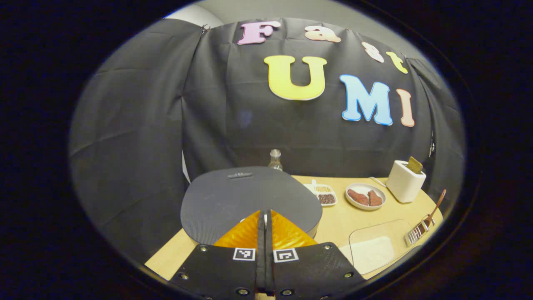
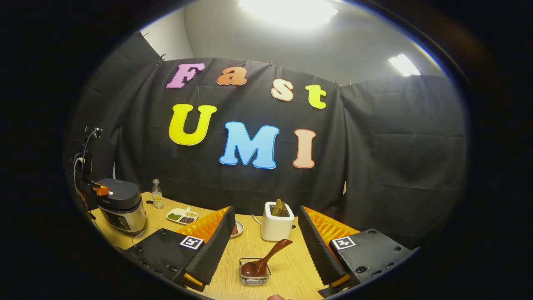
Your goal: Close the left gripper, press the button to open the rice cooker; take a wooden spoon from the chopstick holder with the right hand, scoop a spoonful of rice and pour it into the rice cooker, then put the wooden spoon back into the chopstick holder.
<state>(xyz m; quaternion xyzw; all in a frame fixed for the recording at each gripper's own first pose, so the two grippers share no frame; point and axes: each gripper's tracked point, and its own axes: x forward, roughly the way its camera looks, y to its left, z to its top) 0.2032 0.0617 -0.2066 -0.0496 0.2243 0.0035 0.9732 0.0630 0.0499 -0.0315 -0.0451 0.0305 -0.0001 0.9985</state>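
One rice cooker stands at the table's far left with its lid down — the left gripper, fingers pressed together on nothing, sits just over that lid's near edge. One wooden spoon leans in the single wire chopstick holder near the front, between the spread-apart fingers of the right gripper. One white toaster — and one small bottle — stand farther back.

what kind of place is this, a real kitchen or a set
Likely a staged recording booth, not a real kitchen: black cloth wall, a wooden table with a rice cooker and white toaster.
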